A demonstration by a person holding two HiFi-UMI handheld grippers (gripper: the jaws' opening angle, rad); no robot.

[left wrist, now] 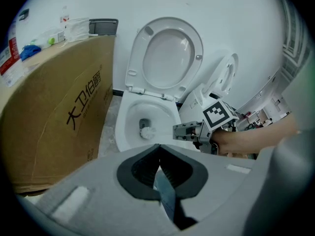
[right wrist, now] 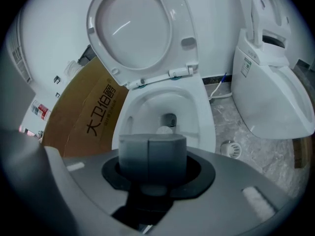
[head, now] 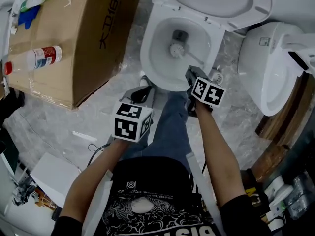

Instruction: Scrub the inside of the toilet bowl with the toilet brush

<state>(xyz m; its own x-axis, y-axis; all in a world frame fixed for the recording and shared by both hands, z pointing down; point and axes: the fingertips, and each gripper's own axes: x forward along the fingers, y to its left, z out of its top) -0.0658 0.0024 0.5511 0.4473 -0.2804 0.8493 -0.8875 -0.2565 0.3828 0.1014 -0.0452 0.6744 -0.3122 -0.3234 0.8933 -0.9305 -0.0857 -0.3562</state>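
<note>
The white toilet bowl [head: 152, 68] stands open with its seat and lid [head: 216, 1] raised. The toilet brush head [head: 176, 48] rests low inside the bowl near the drain hole, and shows too in the left gripper view [left wrist: 146, 131]. My right gripper [head: 190, 73] hangs over the bowl's near rim, shut on the brush's grey handle [right wrist: 152, 154], which fills the space between its jaws. My left gripper [head: 141, 91] is lower left of the bowl, above the floor, shut with nothing in it [left wrist: 158, 154]. The right gripper [left wrist: 193, 131] also shows in the left gripper view.
A large cardboard box [head: 83, 38] stands close to the bowl's left, with a red and white bottle [head: 34, 58] on top. A second white toilet [head: 273, 68] is at the right. A round floor drain [head: 219, 76] lies between the two toilets. The person's leg [head: 170, 127] is below the bowl.
</note>
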